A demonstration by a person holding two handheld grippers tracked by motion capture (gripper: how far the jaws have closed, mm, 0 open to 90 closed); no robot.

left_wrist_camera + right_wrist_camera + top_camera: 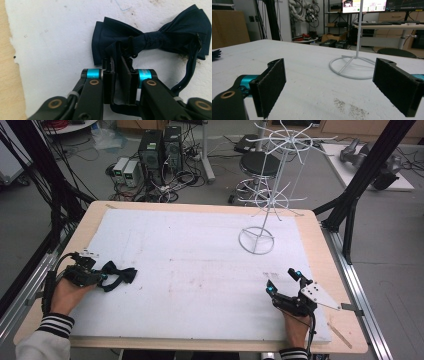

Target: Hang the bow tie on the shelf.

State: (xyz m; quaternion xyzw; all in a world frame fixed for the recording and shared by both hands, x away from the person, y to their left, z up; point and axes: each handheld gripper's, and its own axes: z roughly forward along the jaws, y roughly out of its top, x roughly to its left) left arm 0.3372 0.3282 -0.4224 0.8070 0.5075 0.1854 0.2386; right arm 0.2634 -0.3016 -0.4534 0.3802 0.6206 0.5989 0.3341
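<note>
At the left edge of the counter, the left gripper lies low on the white mat, held by the person's left hand with a striped cuff behind it. Its fingers are clenched on a dark navy bow tie: in the left gripper view the 2 pads stand close together with a fold of the tie's fabric and strap pinched between them, near the knot. The bow tie lies flat on the mat just ahead of that gripper, its 2 wings spread to either side of the knot and a thin dark strap looping down from its far wing toward the gripper body. In the high view the bow tie sits near the mat's left border, touching the gripper tips. The right gripper rests near the front right part of the mat, well apart from the bow tie, in the person's right hand. Its fingers are released, standing wide apart with nothing between them, and they point toward a white wire stand whose round base ring sits on the mat at the far right.
</note>
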